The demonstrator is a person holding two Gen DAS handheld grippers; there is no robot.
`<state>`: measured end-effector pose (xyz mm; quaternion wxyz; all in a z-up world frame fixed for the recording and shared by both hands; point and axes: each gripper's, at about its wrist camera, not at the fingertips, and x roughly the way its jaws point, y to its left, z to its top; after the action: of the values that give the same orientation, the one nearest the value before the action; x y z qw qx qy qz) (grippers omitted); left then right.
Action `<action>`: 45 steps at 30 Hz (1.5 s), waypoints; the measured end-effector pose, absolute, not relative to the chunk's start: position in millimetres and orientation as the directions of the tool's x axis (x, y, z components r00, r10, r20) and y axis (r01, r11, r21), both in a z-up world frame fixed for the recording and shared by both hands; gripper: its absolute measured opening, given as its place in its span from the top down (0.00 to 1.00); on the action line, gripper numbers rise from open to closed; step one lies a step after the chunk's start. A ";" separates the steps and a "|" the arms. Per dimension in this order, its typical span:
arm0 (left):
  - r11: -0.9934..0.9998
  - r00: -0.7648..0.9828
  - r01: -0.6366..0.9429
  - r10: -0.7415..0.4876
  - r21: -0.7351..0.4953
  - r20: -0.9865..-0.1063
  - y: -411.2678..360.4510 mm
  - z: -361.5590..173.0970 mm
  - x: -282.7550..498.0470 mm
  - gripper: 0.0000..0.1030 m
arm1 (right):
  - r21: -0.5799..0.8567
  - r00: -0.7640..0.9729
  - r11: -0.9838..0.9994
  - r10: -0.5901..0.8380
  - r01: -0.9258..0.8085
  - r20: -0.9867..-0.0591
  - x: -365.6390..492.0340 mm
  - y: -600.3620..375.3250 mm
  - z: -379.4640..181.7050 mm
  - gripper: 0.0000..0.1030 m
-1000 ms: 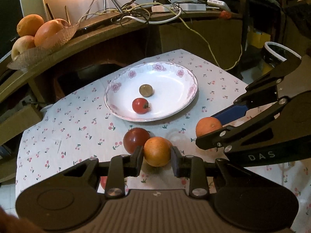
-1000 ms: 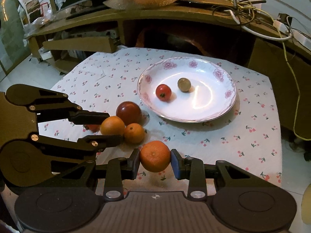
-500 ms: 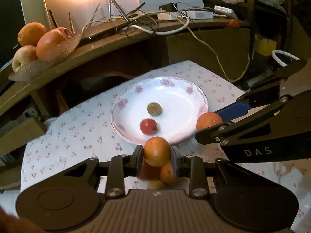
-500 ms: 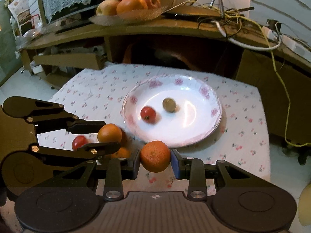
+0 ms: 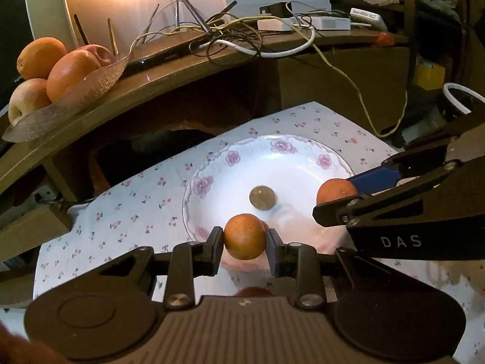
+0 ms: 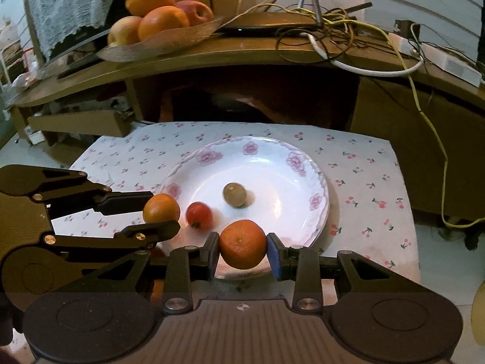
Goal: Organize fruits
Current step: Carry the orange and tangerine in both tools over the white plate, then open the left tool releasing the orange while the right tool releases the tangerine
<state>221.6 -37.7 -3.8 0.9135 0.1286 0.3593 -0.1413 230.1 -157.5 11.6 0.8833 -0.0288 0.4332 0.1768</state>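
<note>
Left wrist view: the left gripper (image 5: 245, 238) is squeezing a smooth orange fruit (image 5: 245, 236) above the near rim of the white flower-patterned plate (image 5: 306, 163) — a small red tomato (image 6: 199, 215) and a round olive-brown fruit (image 5: 262, 197) are lying inside. The right gripper (image 6: 243, 250) is clamping a dimpled orange tangerine (image 6: 243, 244) over the plate's near edge — both are hovering above the cherry-print tablecloth (image 6: 363, 176).
</note>
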 end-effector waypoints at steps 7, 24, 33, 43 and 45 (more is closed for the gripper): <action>0.933 0.709 0.337 -0.161 0.130 -0.687 -34.9 -7.9 235.1 0.66 | 0.106 0.575 0.945 0.275 -0.309 -0.771 244.1 -158.2 7.5 0.66; 0.941 0.710 0.320 -0.158 0.114 -0.686 -32.0 -14.4 245.7 0.65 | 0.087 0.589 0.953 0.249 -0.291 -0.769 254.0 -154.0 2.2 0.63; 0.942 0.719 0.313 -0.152 0.121 -0.679 -30.7 -12.8 245.7 0.62 | 0.089 0.601 0.952 0.255 -0.292 -0.757 252.9 -154.6 5.0 0.63; 0.946 0.730 0.303 -0.153 0.115 -0.667 -27.7 -6.2 243.5 0.61 | 0.073 0.613 0.953 0.246 -0.293 -0.750 250.5 -154.5 8.3 0.58; 0.946 0.732 0.303 -0.154 0.116 -0.664 -27.4 -4.6 242.7 0.61 | 0.069 0.618 0.953 0.245 -0.294 -0.747 249.9 -154.8 9.4 0.57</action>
<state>242.7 -27.4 -4.6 0.9243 0.1087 0.3445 -0.1236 249.9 -154.8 9.4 0.8990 -0.0298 0.4106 0.1496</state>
